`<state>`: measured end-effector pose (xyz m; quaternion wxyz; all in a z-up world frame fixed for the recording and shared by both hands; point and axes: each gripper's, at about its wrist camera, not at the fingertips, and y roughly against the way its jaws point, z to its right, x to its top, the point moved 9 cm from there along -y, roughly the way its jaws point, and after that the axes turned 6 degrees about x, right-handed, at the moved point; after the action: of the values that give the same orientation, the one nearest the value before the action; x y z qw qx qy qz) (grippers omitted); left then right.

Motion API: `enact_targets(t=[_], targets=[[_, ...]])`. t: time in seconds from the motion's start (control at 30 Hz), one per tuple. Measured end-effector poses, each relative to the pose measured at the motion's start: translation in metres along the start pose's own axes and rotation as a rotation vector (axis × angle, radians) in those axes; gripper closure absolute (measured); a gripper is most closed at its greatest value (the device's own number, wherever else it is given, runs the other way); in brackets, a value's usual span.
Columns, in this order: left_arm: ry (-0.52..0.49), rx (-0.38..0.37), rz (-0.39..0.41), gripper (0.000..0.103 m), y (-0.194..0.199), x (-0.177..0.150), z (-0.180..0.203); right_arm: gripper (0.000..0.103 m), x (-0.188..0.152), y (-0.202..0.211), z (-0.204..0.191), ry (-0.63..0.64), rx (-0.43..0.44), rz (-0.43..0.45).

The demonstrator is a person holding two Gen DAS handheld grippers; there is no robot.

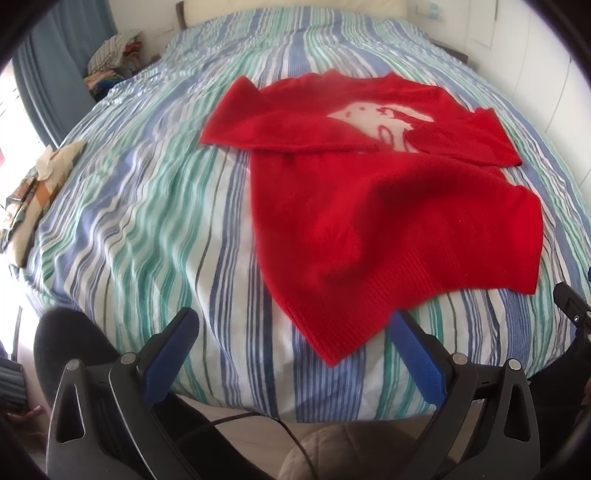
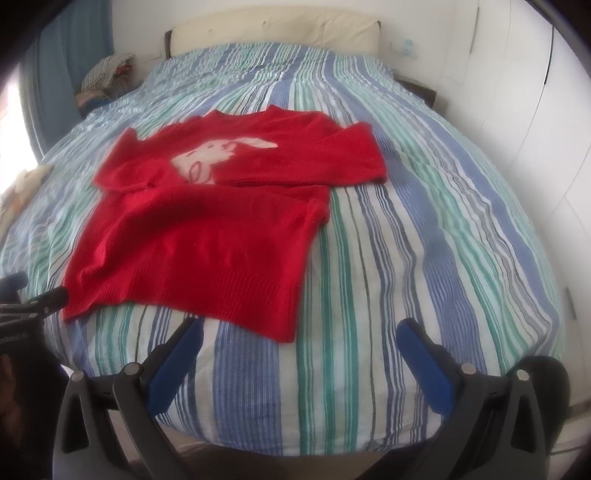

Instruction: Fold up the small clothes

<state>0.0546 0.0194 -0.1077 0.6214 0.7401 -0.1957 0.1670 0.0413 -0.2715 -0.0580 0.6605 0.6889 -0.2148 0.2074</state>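
Note:
A small red knitted sweater (image 1: 388, 206) with a white rabbit figure on the chest lies face up on the striped bed, both sleeves folded in across the chest. Its ribbed hem points toward me. It also shows in the right wrist view (image 2: 207, 229). My left gripper (image 1: 295, 325) is open and empty, with the hem's near left corner between its blue pads, just above the bed's front edge. My right gripper (image 2: 299, 332) is open and empty, just in front of the hem's right corner. The right gripper's tip shows at the left wrist view's right edge (image 1: 570, 302).
The bed has a blue, green and white striped cover (image 2: 406, 229) and a cream headboard (image 2: 273, 29). A patterned cloth (image 1: 33, 188) lies on the bed's left edge. A pile of clothes (image 1: 110, 55) sits at the far left corner. White wardrobe doors (image 2: 535, 110) stand on the right.

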Motion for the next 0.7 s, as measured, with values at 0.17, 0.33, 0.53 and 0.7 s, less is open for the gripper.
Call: enact_targets(t=[0.17, 0.33, 0.53, 0.7], targets=[[0.001, -0.001, -0.008, 0.000, -0.003, -0.001, -0.001, 0.000, 0.000, -0.002, -0.001, 0.008, -0.003, -0.003], [0.002, -0.002, -0.016, 0.000, -0.005, -0.002, -0.001, 0.000, 0.000, -0.002, -0.001, 0.016, -0.014, -0.007], [0.000, -0.005, -0.025, 0.000, -0.007, -0.003, -0.001, 0.000, 0.001, -0.003, 0.000, 0.018, -0.017, -0.008], [0.004, -0.006, -0.040, 0.000, -0.011, -0.005, -0.002, 0.000, 0.001, -0.003, 0.000, 0.021, -0.022, -0.012]])
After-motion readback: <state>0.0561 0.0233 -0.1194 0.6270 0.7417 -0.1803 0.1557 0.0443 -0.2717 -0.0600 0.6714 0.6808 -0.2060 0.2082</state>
